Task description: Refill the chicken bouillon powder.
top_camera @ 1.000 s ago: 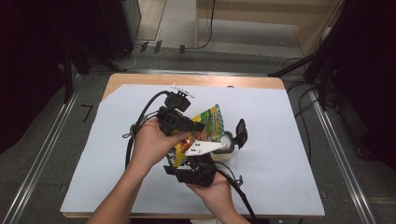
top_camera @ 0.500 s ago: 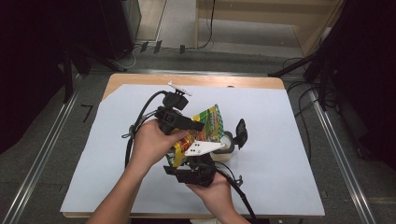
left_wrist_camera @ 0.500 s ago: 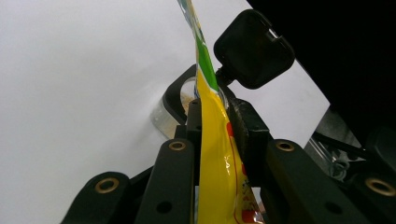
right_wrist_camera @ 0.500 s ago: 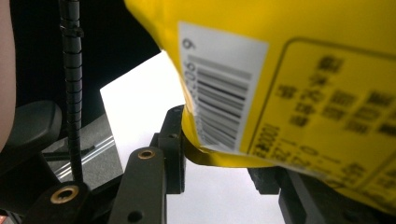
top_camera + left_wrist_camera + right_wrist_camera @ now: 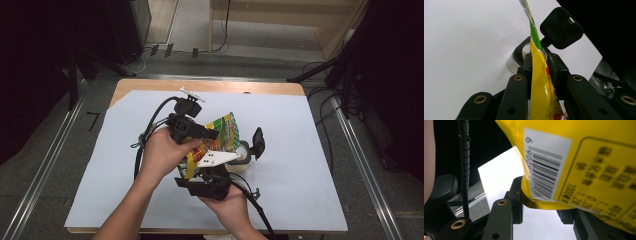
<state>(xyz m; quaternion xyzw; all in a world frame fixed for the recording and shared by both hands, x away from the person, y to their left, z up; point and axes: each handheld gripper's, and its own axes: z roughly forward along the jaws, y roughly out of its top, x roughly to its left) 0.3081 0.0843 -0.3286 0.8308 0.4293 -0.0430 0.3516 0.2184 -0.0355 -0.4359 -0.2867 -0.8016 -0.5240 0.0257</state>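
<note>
Packet [image 5: 222, 134]: yellow snack packet, held up over the white sheet [image 5: 300, 150] at mid-table, between both grippers.
Left gripper [image 5: 539, 66]: clamped on the packet's edge, jaws pressed to either side.
Right gripper [image 5: 544, 206]: closed on the packet's lower edge, barcode facing its camera.
Jar [image 5: 244, 156]: on the sheet just beside the packet, black lid [image 5: 258, 142] raised.

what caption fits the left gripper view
Left gripper clamps the edge of a yellow snack bag above the white table sheet.
</note>
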